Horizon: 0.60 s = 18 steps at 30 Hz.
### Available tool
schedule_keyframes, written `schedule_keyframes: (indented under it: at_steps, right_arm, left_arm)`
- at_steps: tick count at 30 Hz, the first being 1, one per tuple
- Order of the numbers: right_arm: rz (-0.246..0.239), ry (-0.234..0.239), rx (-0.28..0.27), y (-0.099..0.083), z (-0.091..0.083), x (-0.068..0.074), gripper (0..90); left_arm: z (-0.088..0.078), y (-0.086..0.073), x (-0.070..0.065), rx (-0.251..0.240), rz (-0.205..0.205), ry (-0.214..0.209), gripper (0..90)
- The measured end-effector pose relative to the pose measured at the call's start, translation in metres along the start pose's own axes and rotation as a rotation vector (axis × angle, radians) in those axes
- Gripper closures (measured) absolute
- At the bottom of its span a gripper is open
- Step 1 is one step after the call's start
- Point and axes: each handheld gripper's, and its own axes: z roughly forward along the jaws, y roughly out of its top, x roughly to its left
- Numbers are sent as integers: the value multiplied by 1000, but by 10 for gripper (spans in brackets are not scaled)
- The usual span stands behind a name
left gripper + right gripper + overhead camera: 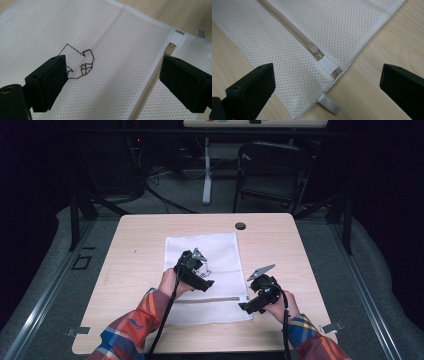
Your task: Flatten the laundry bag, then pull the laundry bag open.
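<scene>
A white mesh bag lies flat on the wooden table. A beige zipper runs across the bag near its front edge. My left gripper hovers over the middle of the bag, open, with nothing between its fingers. In the left gripper view, the left gripper frames a small brown stitched emblem on the mesh. My right gripper is at the bag's front right corner, open and empty. In the right gripper view, the right gripper straddles the zipper slider and the zipper's end.
A white fabric tab sticks out from under the bag's corner. A round cable hole sits near the table's far edge. Beyond the table stand a dark folding chair and a white desk leg.
</scene>
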Motion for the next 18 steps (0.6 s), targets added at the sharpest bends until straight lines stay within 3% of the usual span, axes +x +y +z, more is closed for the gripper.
schedule_keyframes:
  at_steps: [14,18]
  right_arm:
    - [20,-20,-10,0,-2,-4,27]
    - [28,-28,-17,2,-1,-4,118]
  left_arm:
    - [15,2,-21,-4,31,-58,71]
    - [22,3,-28,-2,44,-84,80]
